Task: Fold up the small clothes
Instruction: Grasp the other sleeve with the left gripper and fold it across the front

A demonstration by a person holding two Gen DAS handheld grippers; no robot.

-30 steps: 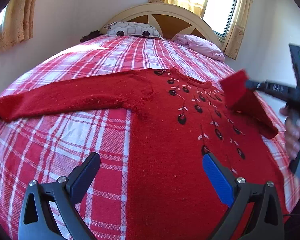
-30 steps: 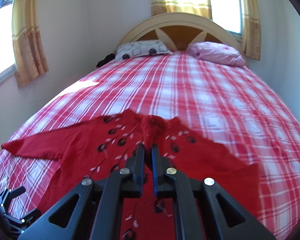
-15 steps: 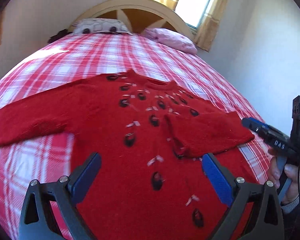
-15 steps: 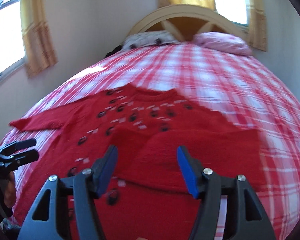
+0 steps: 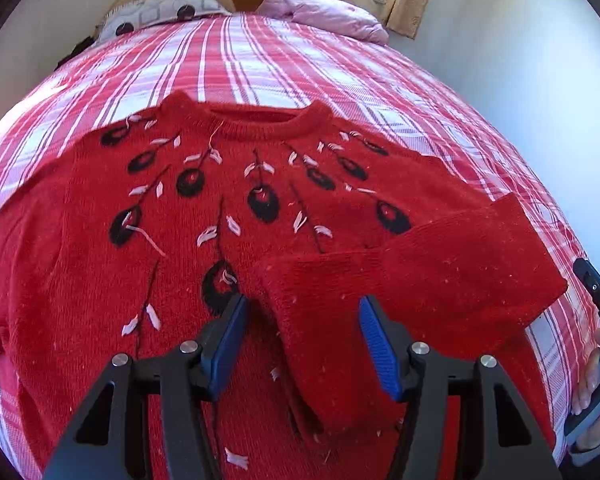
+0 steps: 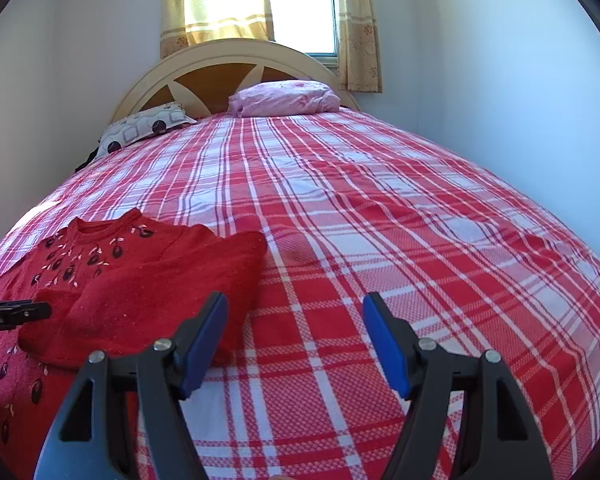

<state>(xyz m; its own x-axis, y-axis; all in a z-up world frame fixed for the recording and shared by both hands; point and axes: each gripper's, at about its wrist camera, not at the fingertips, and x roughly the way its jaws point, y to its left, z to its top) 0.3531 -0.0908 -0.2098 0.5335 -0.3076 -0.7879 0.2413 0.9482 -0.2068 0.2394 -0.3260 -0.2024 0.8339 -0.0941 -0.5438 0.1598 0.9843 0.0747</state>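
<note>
Lying flat on the red-and-white plaid bedspread (image 6: 380, 208), the soft, limp red knitted sweater with black embroidered motifs (image 5: 180, 208) likely wants pinching at its outstretched cuff, with left gripper (image 5: 302, 340) and right gripper (image 6: 296, 340) both spread empty.

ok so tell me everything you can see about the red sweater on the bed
The red sweater is a fuzzy knit with a ribbed round collar and black oval motifs with white stitched leaves on dark stems fanning down the chest. It lies flat, front up, on the red and white plaid bedspread, collar toward the headboard. One sleeve is folded across the body, its cuff near the middle. The other sleeve runs out of frame. The left tongs are open just above the folded sleeve, not gripping it.
</note>
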